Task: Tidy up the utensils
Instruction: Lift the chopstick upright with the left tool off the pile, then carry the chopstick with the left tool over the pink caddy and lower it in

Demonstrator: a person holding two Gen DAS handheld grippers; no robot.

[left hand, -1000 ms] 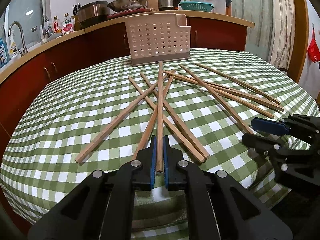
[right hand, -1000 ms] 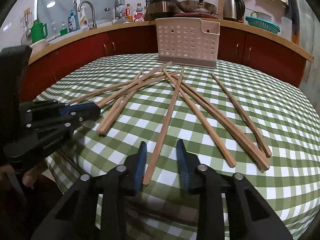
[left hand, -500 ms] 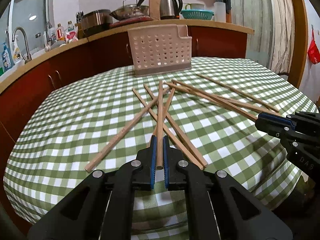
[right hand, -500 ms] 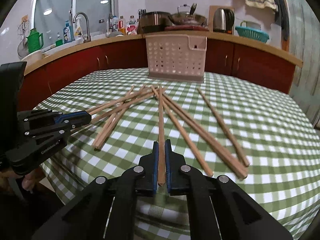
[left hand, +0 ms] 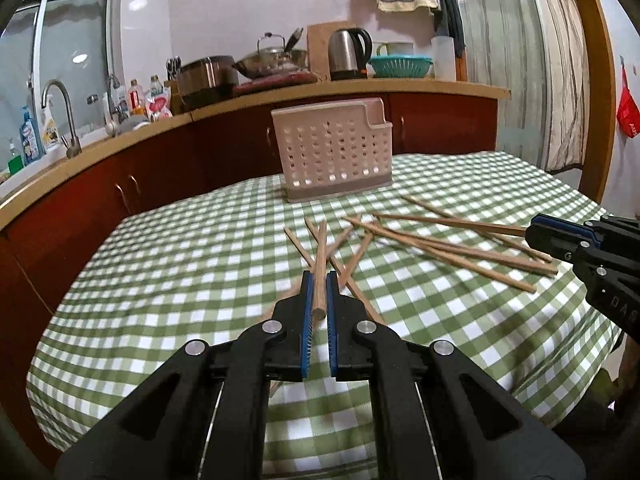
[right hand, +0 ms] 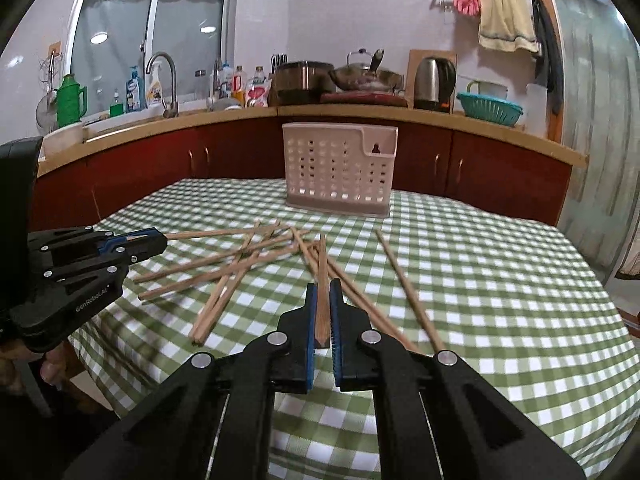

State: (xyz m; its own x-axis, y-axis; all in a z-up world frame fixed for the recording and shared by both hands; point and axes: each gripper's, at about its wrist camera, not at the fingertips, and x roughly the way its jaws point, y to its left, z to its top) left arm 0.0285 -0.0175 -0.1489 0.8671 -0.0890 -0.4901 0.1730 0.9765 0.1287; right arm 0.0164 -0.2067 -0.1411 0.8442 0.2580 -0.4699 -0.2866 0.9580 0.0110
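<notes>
Left gripper (left hand: 318, 286) and right gripper (right hand: 324, 300), each clamped on 1 chopstick (left hand: 319, 268) near its butt end; remaining chopsticks (right hand: 240, 264) scattered on checked tablecloth (right hand: 480, 280). Best carried level, tips first, into perforated holder (right hand: 340, 168) beyond

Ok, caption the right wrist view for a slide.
Right hand-held gripper clamps one chopstick, facing the perforated basket.
</notes>
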